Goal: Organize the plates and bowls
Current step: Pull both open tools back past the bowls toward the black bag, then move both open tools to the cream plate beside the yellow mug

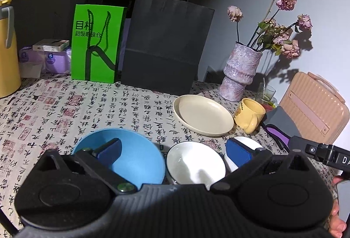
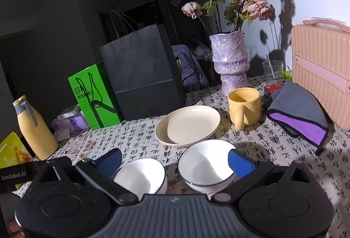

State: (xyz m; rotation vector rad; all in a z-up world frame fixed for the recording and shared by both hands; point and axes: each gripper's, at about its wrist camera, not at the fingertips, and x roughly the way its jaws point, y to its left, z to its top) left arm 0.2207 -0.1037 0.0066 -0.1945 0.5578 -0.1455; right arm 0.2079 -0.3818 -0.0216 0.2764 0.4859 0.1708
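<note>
i hold both tongs low and level, side by side: left tongs (image 1: 175, 151) spread wide, right tongs (image 2: 175, 161) likewise.

Dim, hard wall shadows, fisheye-warped edges

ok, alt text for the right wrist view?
The right gripper, jaws open, hovers over two white bowls on a calligraphy-print tablecloth. Behind them sit a cream plate, yellow mug, purple vase and dark bag.
</note>
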